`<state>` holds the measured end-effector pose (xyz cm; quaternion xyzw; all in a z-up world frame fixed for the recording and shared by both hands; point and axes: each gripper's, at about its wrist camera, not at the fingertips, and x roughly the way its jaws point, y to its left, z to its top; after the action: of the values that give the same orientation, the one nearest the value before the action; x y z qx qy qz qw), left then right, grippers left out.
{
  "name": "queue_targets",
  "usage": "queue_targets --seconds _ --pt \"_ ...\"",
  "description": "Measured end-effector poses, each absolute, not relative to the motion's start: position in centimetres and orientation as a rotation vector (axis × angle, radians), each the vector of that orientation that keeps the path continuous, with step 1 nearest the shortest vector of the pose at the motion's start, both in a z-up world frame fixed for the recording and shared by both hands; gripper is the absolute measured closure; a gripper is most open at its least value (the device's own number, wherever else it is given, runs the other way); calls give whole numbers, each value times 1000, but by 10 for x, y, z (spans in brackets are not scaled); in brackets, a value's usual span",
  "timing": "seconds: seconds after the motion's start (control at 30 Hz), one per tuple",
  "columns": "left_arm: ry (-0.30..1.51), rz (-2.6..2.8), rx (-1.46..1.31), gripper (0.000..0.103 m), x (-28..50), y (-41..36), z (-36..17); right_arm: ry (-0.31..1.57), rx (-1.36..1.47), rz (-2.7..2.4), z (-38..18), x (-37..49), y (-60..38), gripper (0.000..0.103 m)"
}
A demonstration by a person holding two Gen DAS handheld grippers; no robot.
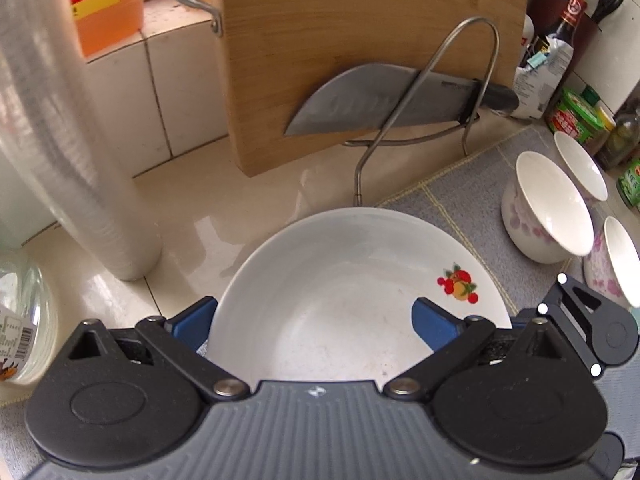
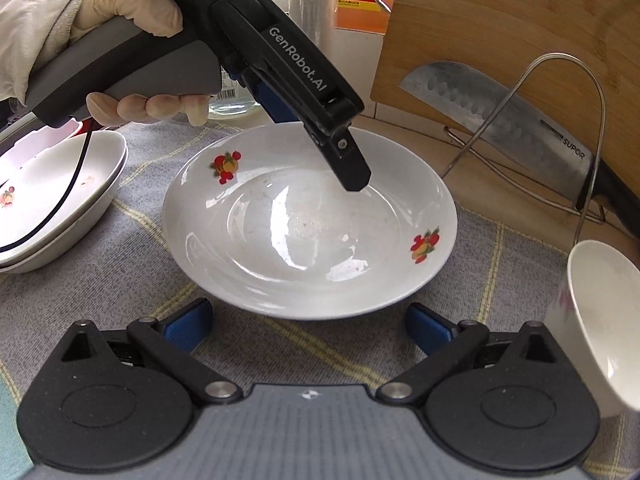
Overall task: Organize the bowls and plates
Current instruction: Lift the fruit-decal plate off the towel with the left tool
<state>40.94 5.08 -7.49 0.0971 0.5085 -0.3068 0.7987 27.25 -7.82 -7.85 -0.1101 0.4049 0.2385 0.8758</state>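
A white deep plate with fruit prints (image 2: pixel 308 224) rests on the grey mat. My left gripper (image 1: pixel 316 322) is open, its blue fingers straddling the plate's near rim (image 1: pixel 344 280), one outside and one inside; in the right wrist view it (image 2: pixel 312 120) reaches down over the plate's far rim. My right gripper (image 2: pixel 308 326) is open and empty, just in front of the plate. Three white bowls with purple flowers (image 1: pixel 548 208) stand to the right. Stacked white plates (image 2: pixel 60 200) lie at the left.
A wooden cutting board (image 1: pixel 360 52) and a cleaver (image 1: pixel 384 100) rest in a wire rack (image 1: pixel 472 80) behind the plate. A roll of plastic film (image 1: pixel 68 128), an orange bottle (image 1: pixel 104 0) and jars and sauce bottles (image 1: pixel 576 116) stand around the counter.
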Motion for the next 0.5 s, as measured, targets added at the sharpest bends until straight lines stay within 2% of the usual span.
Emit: queue_targets --seconds 0.5 --pt "1116 -633 250 2 410 42 -78 829 -234 517 -80 280 -77 0"
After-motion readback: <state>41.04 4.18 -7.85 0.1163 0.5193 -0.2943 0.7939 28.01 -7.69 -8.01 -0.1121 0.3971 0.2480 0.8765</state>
